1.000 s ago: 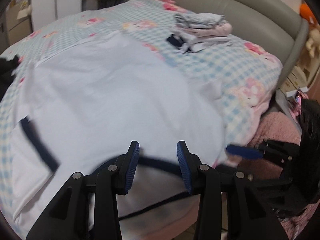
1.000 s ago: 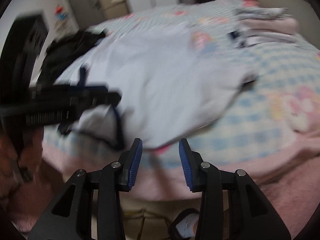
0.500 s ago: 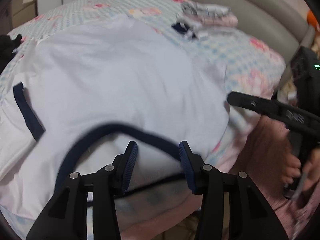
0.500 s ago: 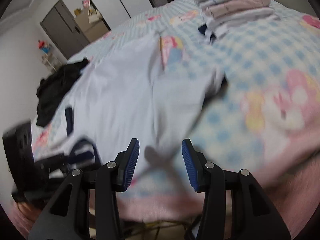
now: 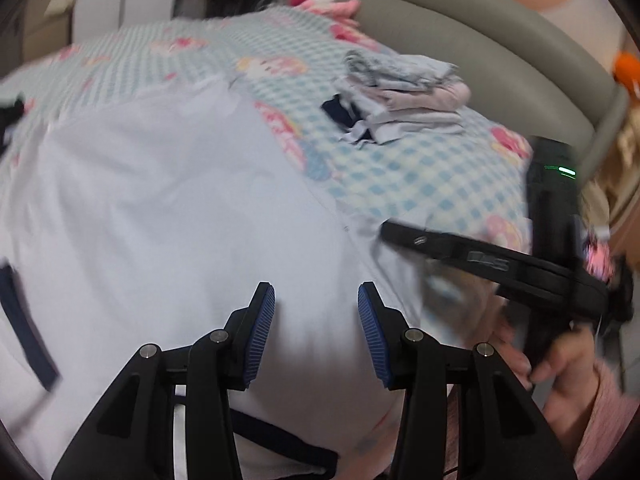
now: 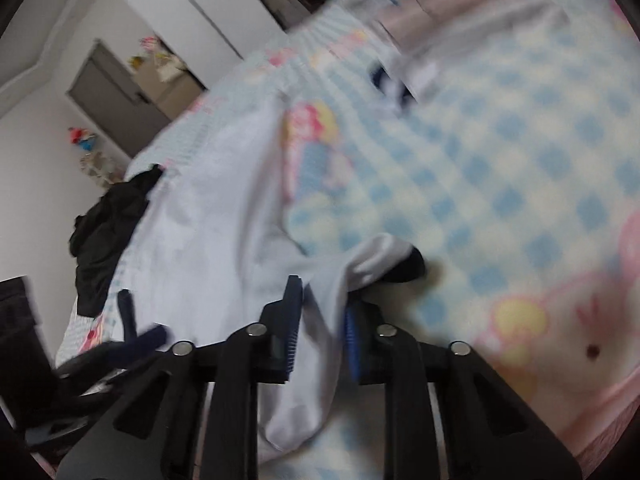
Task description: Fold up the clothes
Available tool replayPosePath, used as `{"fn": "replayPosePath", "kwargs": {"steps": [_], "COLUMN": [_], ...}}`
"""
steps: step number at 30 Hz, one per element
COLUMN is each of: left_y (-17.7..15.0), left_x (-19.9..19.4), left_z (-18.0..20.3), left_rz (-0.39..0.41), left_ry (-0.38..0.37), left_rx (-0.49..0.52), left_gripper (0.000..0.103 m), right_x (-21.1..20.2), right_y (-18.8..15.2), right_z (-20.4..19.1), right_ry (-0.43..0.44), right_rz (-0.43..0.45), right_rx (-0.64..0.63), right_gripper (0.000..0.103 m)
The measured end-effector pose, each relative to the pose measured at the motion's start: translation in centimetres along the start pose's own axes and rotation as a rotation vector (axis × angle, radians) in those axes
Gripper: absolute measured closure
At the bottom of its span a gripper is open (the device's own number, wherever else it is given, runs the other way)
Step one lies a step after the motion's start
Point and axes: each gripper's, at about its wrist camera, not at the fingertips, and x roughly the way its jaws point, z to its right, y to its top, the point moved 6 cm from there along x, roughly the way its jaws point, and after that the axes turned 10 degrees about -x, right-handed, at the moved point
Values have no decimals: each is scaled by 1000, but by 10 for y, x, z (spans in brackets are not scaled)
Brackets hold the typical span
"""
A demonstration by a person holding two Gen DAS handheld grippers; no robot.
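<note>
**One white shirt spread on the bed, two grippers at its near edge**

One black garment [image 6: 108, 228] lies bunched at the bed's left edge. One soft white T-shirt [image 5: 168, 220] with navy trim covers the checked bedspread [image 5: 420, 168]. The left gripper [image 5: 316, 320] hovers over it, tilted down, jaws spread, empty. The right gripper [image 6: 320, 336] is closing, with the shirt's sleeve between its pads. One folded stack [image 5: 404, 96] sits near the far right corner.

1 white shirt [image 5: 168, 208], maybe 1 stack [image 5: 404, 100]
</note>
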Motion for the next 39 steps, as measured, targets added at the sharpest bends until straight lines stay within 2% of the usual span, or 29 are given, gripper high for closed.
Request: {"fn": "replayPosePath", "kwargs": {"steps": [3, 5, 7, 11, 13, 17, 20, 24, 27, 29, 31, 32, 34, 36, 38, 39], "left_y": [8, 15, 20, 24, 24, 25, 28, 24, 17, 16, 20, 23, 26, 26, 28, 29], "left_x": [2, 3, 1, -2, 0, 9, 4, 8, 24, 34, 38, 39, 38, 35, 29, 25], "left_z": [-20, -27, -27, -17, -14, 9, 26, 40, 44, 39, 32, 27, 16, 8, 2, -1], "left_rz": [37, 57, 64, 59, 44, -35, -51, -90, -157, -174, -157, -148, -128, -126, -107, -91], "left_ry": [25, 14, 5, -25, -59, -148, -248, -274, -192, -86, -2, 43, 138, 147, 171, 189], "left_rx": [-102, -151, -155, -106, -100, -19, 5, 50, 110, 149, 148, 149, 157, 145, 127, 113], "left_gripper": [57, 57, 57, 57, 57, 57, 56, 52, 52, 55, 64, 65, 66, 66, 66, 66], "right_x": [-8, -6, -5, 5, 11, 9, 3, 3, 2, 0, -7, -12, -29, -42, -40, -32], "right_y": [2, 2, 0, -7, -17, -28, -30, -31, -29, -30, -32, -32, -27, -23, -22, -23], "right_z": [-18, -29, -40, -63, -64, -50, -43, -48, -60, -68, -67, -64, -57, -43, -16, -8], "right_ry": [63, 99, 142, 209, 261, 290, 298, 272, 261, 206, 99, 36, -20, -62, -104, -102], "right_rz": [60, 78, 72, 2, -71, -127, -122, -112, -96, -86, -77, -64, -7, 37, 20, -17], "right_rx": [-33, -26, -33, -128, -121, -40, -24, -56, -113, -188, -239, -256, -248, -198, -99, -64], "right_gripper": [87, 87, 87, 84, 84, 81, 76, 74, 71, 70, 70, 70, 70, 70, 69, 68]}}
